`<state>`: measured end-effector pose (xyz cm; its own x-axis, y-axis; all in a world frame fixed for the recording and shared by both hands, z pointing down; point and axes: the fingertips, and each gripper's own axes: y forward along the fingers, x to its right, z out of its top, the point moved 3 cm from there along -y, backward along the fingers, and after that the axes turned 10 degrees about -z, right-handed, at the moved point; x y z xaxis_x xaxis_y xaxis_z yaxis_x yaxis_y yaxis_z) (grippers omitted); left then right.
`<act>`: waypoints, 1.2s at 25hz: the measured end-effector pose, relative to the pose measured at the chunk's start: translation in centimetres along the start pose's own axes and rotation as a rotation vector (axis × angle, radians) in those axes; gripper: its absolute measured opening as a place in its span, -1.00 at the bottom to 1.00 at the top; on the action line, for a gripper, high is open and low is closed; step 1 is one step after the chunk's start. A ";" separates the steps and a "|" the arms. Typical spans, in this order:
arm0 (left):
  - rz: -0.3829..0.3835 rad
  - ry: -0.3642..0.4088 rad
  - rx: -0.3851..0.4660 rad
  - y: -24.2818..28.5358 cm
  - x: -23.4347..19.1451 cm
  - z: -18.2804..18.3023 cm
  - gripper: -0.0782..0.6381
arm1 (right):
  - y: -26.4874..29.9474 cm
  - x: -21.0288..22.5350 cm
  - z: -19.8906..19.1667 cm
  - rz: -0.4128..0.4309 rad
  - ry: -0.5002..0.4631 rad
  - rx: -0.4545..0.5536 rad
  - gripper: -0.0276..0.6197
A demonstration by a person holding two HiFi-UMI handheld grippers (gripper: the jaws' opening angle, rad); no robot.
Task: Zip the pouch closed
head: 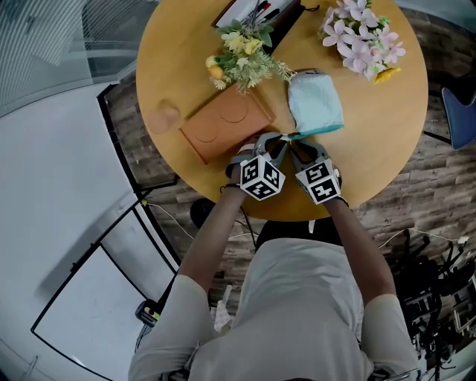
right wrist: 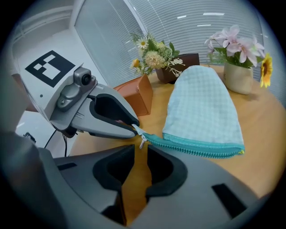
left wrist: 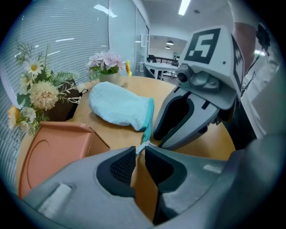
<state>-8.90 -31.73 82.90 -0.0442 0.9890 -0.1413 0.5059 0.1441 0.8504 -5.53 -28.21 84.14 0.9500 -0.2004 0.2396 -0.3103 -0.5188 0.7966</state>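
A light blue checked pouch (head: 316,104) (left wrist: 120,105) (right wrist: 201,107) lies on the round wooden table (head: 387,141). Its teal zipper (right wrist: 196,147) runs along the near edge, with teeth meshed from the far end to the pull (right wrist: 142,142). My left gripper (head: 271,146) (left wrist: 139,152) (right wrist: 133,129) is shut on the fabric tab at the zipper's end. My right gripper (head: 297,147) (right wrist: 140,154) (left wrist: 156,141) sits right beside it. Its jaws stand slightly apart, and the pull dangles just in front of their tips.
An orange tray (head: 227,126) (left wrist: 49,147) lies left of the grippers. Yellow flowers (head: 238,56) and a dark box (head: 256,15) stand behind it. Pink flowers in a vase (head: 364,33) (right wrist: 239,58) are at the back right. The table's near edge (head: 245,212) runs under my wrists.
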 end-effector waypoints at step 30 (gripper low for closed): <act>-0.097 -0.082 0.049 -0.3 2.6 0.3 -0.73 | -3.5 4.1 -1.7 -0.059 -0.100 0.017 -0.90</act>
<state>-8.93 -29.25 82.10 -0.0258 0.9641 -0.2644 0.5440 0.2354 0.8054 -0.51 -25.84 83.29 0.9587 -0.2503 0.1352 -0.2550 -0.5458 0.7981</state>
